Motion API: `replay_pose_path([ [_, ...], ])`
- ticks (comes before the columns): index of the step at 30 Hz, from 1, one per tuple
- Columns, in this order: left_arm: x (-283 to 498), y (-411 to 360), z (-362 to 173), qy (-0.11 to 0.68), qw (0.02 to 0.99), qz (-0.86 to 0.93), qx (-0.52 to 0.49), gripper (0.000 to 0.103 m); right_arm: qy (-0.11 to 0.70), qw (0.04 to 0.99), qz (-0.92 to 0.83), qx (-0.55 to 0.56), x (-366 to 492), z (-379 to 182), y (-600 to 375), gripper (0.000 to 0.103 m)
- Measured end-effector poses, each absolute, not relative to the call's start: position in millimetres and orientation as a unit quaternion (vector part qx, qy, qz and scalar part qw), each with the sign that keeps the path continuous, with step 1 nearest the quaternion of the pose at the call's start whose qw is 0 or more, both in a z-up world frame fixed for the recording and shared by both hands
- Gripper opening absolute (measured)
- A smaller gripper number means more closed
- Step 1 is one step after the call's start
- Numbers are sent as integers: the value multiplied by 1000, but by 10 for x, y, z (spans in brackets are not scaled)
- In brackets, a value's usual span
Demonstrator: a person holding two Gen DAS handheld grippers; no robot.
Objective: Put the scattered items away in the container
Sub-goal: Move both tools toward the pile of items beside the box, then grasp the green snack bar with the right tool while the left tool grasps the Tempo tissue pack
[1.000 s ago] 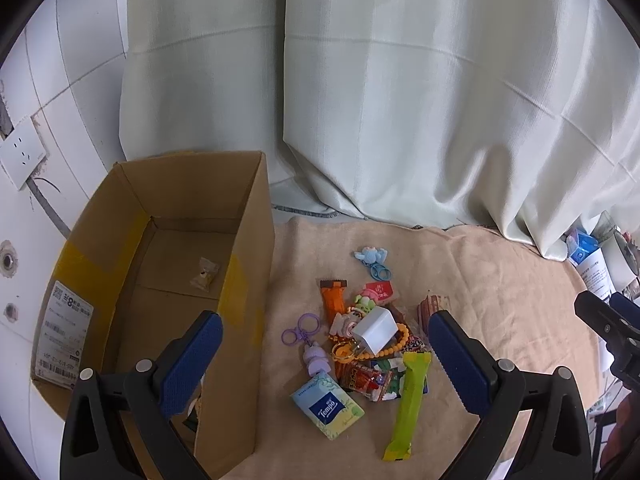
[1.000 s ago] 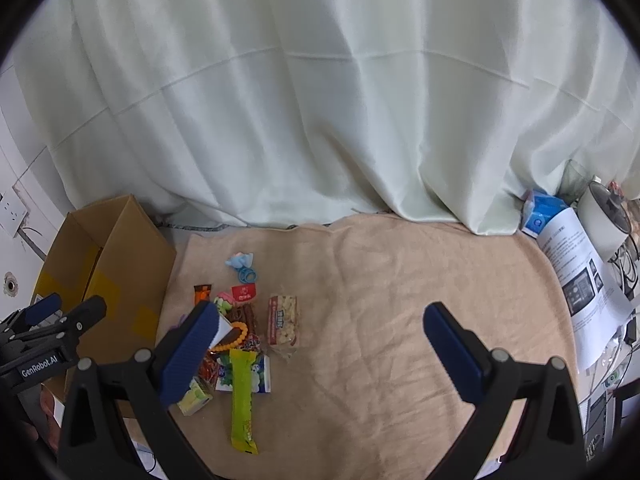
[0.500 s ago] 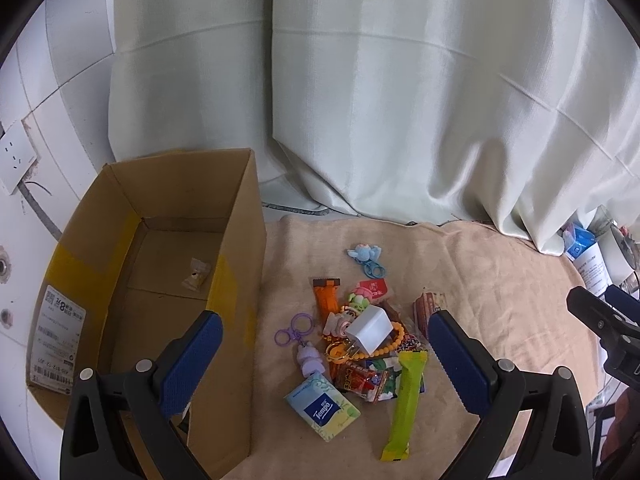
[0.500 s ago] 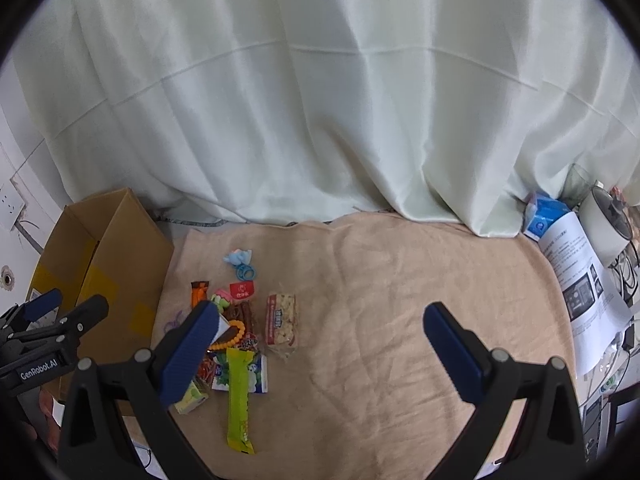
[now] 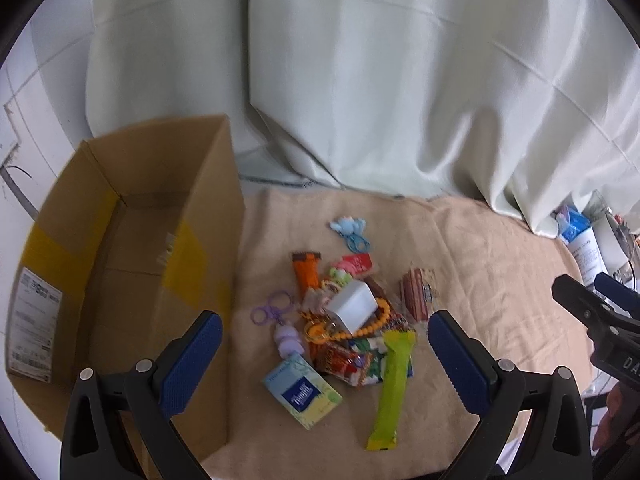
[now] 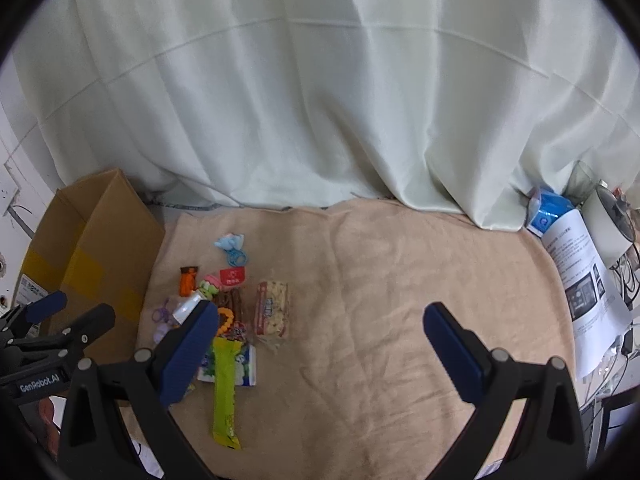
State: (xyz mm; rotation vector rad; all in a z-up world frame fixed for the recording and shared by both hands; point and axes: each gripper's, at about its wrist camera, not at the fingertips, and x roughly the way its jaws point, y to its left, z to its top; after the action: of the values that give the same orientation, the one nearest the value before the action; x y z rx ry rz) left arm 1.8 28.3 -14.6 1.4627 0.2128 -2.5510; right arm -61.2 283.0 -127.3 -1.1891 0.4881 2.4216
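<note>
Surface: you are working over a tabletop covered by a beige cloth (image 6: pixel 400 300), wrinkled and running back to the curtain.
Room: a pale green-white curtain (image 6: pixel 320 100) is hanging across the whole back; a white wall (image 5: pixel 24 92) is showing at the left behind the box.
Container: the open cardboard box (image 5: pixel 132 240) is standing at the left edge of the cloth, yellow tape on its walls and a shipping label on its outer side.
Scattered items: they are lying in a heap just beside the box: a white charger block (image 5: pixel 354 305) on top, an orange bead string (image 5: pixel 374 324) around it, a tissue pack (image 5: pixel 303 393), a long green snack packet (image 5: pixel 392 384), a purple keyring (image 5: pixel 272 309), a blue charm (image 5: pixel 349 229) farther back, and a clear snack bag (image 6: pixel 273 307) on the right of the heap.
Left tool (image 5: pixel 324 360): you are holding it spread wide above the heap, gripping nothing.
Right tool (image 6: pixel 316 354): it is spread wide too, empty, hovering over bare cloth right of the heap.
Right edge: printed sheets (image 6: pixel 580 280) and a blue packet (image 6: pixel 546 210) are lying by the curtain's foot.
</note>
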Motion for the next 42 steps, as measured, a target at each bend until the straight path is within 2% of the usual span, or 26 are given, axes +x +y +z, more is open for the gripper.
replay_pose_path([
  [5,28,416,-355,75,89,-852,510,103,168,206,856,-443,-552,-1444,2845,103],
  [12,127,517,-727,31,126,-834,536,103,179,187,844,-469,-495,-1650,2823,103],
  [20,291,216,-1242,110,156,-789,584,102,193,155,836,-491,-504,-1909,2668,103],
  [26,322,211,-1536,113,150,-776,603,101,217,118,823,-513,-581,-2173,2506,98],
  [27,331,187,-1583,127,150,-772,605,101,237,165,811,-510,-604,-2205,2508,97],
  [36,261,125,-1796,147,187,-758,608,101,246,126,798,-536,-799,-2488,2357,85],
  [39,275,101,-1834,154,182,-764,600,89,254,113,796,-539,-839,-2539,2329,83],
  [41,298,102,-1820,140,192,-769,593,76,255,107,793,-543,-861,-2566,2303,81],
  [42,307,103,-1811,137,194,-771,590,74,255,105,792,-545,-868,-2574,2288,80],
])
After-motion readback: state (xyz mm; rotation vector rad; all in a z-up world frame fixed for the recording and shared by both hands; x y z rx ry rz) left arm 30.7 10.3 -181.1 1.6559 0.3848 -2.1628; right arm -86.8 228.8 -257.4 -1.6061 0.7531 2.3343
